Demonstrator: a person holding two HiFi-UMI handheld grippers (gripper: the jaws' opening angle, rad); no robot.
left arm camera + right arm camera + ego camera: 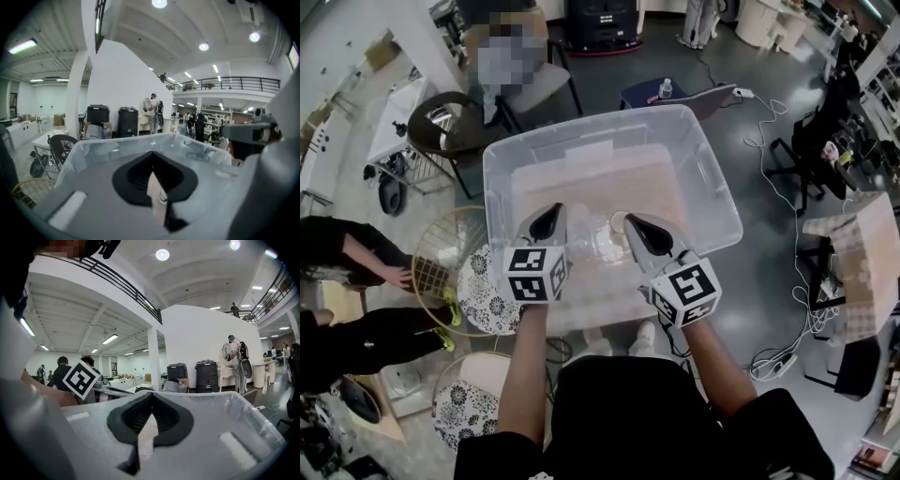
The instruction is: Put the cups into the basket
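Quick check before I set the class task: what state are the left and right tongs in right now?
Left tongs: closed, nothing seen held.
Right tongs: closed, nothing seen held.

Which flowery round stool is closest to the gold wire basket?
The upper stool, right beside the wire basket and the clear bin. The lower stool sits apart from the basket.

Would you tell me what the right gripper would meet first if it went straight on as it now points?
Most likely the clear bin, at its far wall: the right gripper, jaws shut, points across the bin towards it. Depth is unclear; it might pass just over the rim.
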